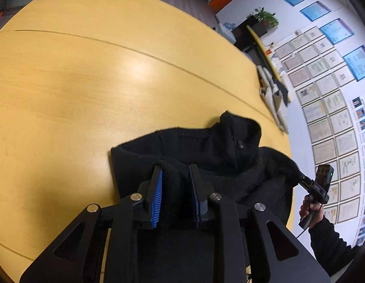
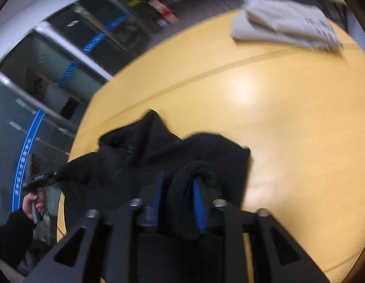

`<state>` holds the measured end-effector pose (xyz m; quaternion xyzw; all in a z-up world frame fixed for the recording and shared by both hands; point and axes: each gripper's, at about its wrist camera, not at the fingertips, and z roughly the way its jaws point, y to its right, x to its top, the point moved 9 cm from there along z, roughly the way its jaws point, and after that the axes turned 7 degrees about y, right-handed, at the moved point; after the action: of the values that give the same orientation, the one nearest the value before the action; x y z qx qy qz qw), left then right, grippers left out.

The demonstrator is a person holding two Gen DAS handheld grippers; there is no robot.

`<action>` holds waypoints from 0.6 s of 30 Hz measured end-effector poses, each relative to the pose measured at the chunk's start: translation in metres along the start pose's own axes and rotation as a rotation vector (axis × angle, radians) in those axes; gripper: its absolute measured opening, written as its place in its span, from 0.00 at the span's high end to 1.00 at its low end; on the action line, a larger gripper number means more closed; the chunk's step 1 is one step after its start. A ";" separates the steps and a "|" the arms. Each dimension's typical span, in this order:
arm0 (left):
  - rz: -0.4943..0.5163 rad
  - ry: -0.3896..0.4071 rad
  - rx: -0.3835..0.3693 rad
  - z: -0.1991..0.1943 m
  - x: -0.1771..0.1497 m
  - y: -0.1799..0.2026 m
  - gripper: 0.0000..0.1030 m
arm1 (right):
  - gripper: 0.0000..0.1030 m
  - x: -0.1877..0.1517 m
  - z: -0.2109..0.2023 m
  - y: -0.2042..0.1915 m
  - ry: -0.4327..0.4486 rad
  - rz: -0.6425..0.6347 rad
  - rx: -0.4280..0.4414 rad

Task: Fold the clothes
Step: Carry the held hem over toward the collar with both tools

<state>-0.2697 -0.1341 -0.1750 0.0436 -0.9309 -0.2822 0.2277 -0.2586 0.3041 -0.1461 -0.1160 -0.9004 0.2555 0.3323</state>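
Tools left (image 1: 176,181) and right (image 2: 178,188) each clamp black fleece (image 1: 206,146); apparently folded pale cloth (image 2: 286,26) lies well apart.

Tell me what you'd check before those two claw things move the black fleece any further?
1. Left gripper has cloth between its fingers: ok.
2. Right gripper clamps a fold of the black fleece: ok.
3. Fleece lying flat: not ok, it is bunched and lifted.
4. Bare yellow table ahead to lay it on: ok.
5. Folded beige garment apart from the fleece: ok.
6. Fleece hem clear of the table edge: cannot tell.
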 end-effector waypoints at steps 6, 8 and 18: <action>0.067 0.155 0.051 -0.028 0.022 -0.014 0.38 | 0.19 0.027 -0.019 0.001 0.083 -0.192 -0.076; 0.087 0.125 0.074 -0.016 0.018 -0.016 0.33 | 0.18 0.022 -0.002 0.008 0.017 -0.257 -0.107; 0.073 -0.091 0.053 0.069 -0.006 -0.011 0.69 | 0.61 0.006 0.076 0.049 -0.201 -0.162 -0.122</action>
<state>-0.2960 -0.1073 -0.2346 0.0024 -0.9484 -0.2508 0.1942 -0.3111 0.3183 -0.2187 -0.0369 -0.9495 0.1829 0.2522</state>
